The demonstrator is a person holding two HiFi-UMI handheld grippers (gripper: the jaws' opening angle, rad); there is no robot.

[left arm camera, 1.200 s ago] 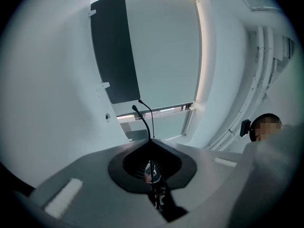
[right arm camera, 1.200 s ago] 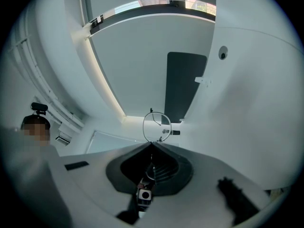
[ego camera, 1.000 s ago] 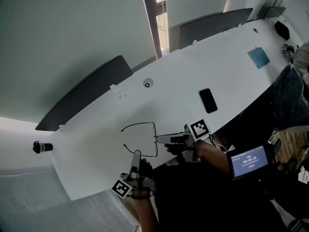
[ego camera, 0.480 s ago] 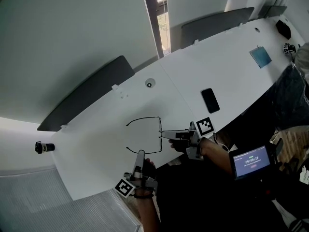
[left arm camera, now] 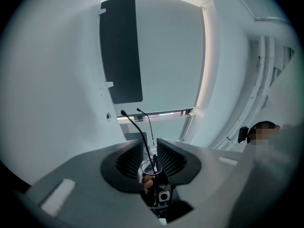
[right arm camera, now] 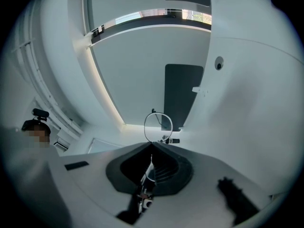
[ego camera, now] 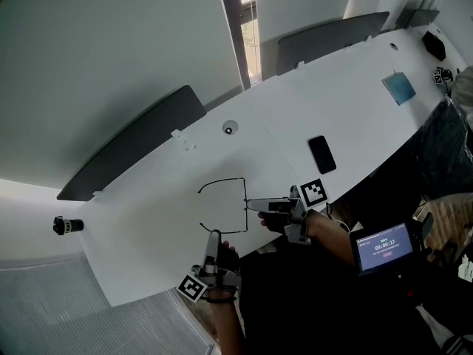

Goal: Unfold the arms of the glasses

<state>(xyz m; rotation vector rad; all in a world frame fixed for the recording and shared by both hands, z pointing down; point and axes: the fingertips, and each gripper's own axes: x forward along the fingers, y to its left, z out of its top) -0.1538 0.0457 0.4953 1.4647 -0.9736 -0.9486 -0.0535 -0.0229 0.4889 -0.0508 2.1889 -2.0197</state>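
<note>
Currently, thin black wire glasses sit near the smooth white table edge; right gripper clamps them, while left gripper jaws are opening around them.

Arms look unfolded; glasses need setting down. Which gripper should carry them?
Right, probably: the right gripper is shut on the glasses at their front; the left gripper is opening its jaws around them.

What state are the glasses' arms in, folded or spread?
Spread. In the head view both arms of the glasses stick out from the front, forming an open U.
</note>
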